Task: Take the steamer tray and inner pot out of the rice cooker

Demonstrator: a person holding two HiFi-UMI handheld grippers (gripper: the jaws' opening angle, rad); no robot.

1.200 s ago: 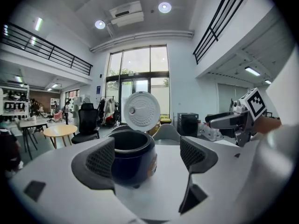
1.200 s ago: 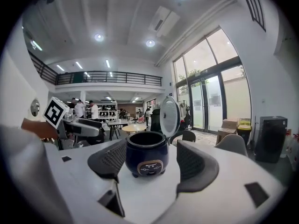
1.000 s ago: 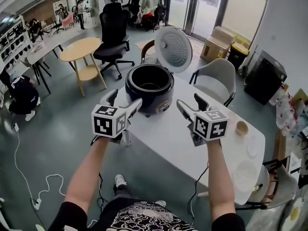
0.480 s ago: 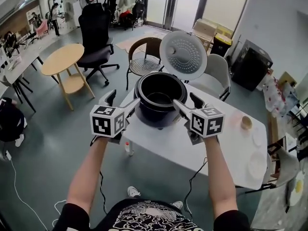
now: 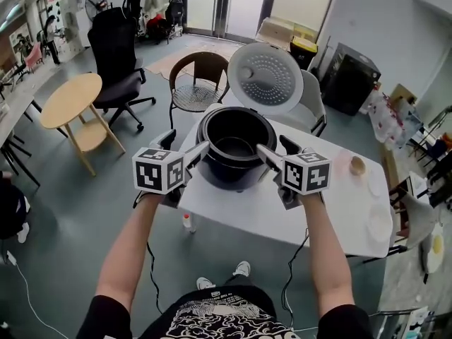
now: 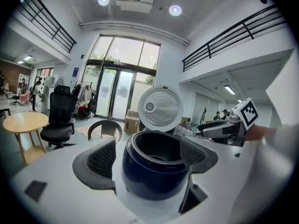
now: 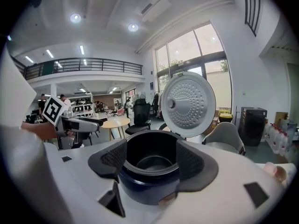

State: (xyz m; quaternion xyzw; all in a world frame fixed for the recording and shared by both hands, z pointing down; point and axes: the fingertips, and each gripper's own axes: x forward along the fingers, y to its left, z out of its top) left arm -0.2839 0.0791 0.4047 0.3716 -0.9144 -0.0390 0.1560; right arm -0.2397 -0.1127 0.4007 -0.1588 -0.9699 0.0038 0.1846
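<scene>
The person's forearms were cut off by the lower edge of the head view, and the dark bowl of the rice cooker [image 5: 233, 147] hid its contents: a paler floor showed at the bottom, but whether that was the inner pot alone or a steamer tray lying in it could not be made out. In the upper left stood one round wooden table [image 5: 70, 101] and one black office chair [image 5: 116, 55]. At left centre the left tool [image 5: 185, 150] was held with its jaws wide apart and nothing between them, its tips just beside the cooker's left wall. The single cooker stood upright near the upper left corner of the white desk [image 5: 325, 196], at the frame's centre, its round mouth facing up. Its one lid [image 5: 265, 78] was raised at the far side, with the perforated inner face turned toward the camera. Right of centre the right tool [image 5: 277, 150] was also wide and empty, close to the cooker's right wall. Toward the right end of the desk were one small cup [image 5: 357, 165] and two pale plates [image 5: 379, 224], well apart from the cooker.
</scene>
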